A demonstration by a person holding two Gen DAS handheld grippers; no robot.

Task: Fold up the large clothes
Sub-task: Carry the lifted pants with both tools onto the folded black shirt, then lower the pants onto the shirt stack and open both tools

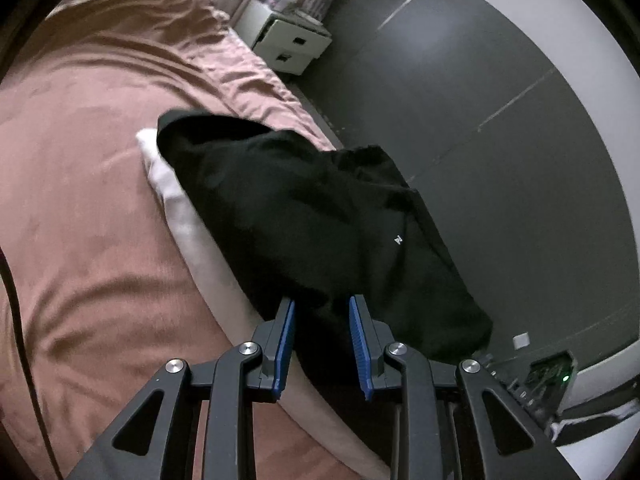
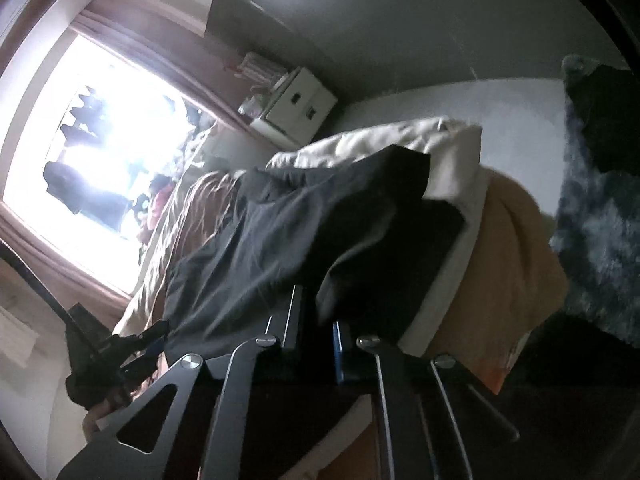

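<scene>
A black garment (image 1: 304, 216) lay draped over the edge of a bed covered by a pink bedspread (image 1: 88, 184), partly on a white cloth (image 1: 176, 200), extending ahead of both pairs of fingers. The left gripper (image 1: 322, 344) had its blue-padded fingers (image 1: 285, 344) partly apart, with dark fabric lying between them; whether the pads pressed it could not be told. The right gripper (image 2: 316, 332) had its fingers closed on a fold of the black garment. A white nightstand (image 1: 288, 40) stood far beyond the left fingers.
</scene>
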